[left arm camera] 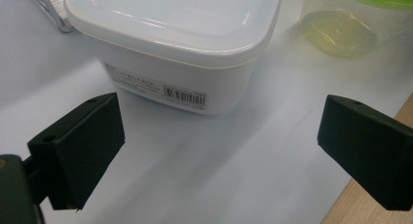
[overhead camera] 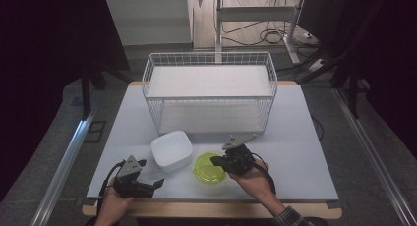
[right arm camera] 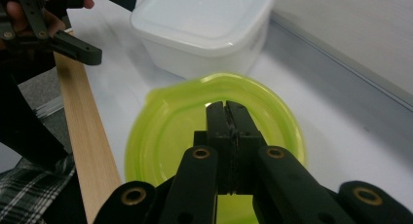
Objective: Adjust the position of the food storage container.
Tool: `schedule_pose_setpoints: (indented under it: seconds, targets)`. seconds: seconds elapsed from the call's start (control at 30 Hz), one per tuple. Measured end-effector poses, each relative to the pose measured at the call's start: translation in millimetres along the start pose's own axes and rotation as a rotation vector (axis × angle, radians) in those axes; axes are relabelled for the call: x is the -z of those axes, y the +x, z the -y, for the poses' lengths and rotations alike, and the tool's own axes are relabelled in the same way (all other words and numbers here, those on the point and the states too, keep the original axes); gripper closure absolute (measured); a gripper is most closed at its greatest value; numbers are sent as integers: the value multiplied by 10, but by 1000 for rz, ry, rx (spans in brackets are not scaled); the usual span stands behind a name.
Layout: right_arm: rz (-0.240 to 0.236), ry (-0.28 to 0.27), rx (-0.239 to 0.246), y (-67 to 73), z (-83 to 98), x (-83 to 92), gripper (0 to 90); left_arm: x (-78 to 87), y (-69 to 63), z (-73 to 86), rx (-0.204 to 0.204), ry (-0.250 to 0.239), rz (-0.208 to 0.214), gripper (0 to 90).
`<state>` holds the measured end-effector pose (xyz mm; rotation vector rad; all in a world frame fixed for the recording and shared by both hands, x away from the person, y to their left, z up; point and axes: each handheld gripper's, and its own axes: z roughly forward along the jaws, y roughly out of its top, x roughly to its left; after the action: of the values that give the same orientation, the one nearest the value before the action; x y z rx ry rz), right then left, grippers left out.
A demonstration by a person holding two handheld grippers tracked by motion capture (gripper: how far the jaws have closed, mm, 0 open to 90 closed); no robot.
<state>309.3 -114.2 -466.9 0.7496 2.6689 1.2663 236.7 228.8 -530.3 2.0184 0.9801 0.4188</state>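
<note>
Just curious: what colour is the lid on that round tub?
Bright yellow-green, see-through lid; clearest in the right gripper view.

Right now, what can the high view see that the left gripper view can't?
The high view alone takes in the white wire basket at the back of the table, the right gripper with its jaws shut over the round yellow-green lid, and the person's hands.

The left gripper view alone gives a close look at the barcode label on the side of the white box.

Both show the white square plastic box with its lid, the clear round container with the yellow-green lid, the pale table and the left gripper, jaws open.
</note>
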Motion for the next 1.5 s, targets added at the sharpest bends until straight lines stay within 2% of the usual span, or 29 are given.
schedule_pose_setpoints:
  seconds: [0.17, 0.43, 0.53, 0.73, 0.8, 0.9, 1.0, 1.33, 1.5]
  targets:
    - [-13, 13, 9, 91, -106, -193, 896, 0, -2, 1, 0, 3, 3, 29]
    - [-52, 31, 28, 223, -251, -405, 896, -6, -8, 0, -6, 12, 4, 30]
    - [-67, 56, 34, 286, -319, -521, 895, -6, -13, -1, -7, 12, 4, 31]
    - [-55, 109, 48, 320, -335, -664, 895, -5, -15, 0, -10, 13, 3, 31]
    - [-61, 108, 39, 310, -327, -655, 895, -6, -15, -1, -11, 14, 4, 31]
    - [-54, 115, 54, 304, -305, -610, 895, -7, -20, -2, -14, 16, 3, 32]
    - [-60, 114, 41, 281, -259, -553, 895, -8, -23, -4, -19, 17, 1, 32]
    - [-35, 122, 16, 178, -73, -277, 895, -12, -31, -5, -22, 22, 0, 32]
    - [-17, 114, -12, 97, 39, -119, 895, -16, -34, -4, -22, 25, 0, 32]
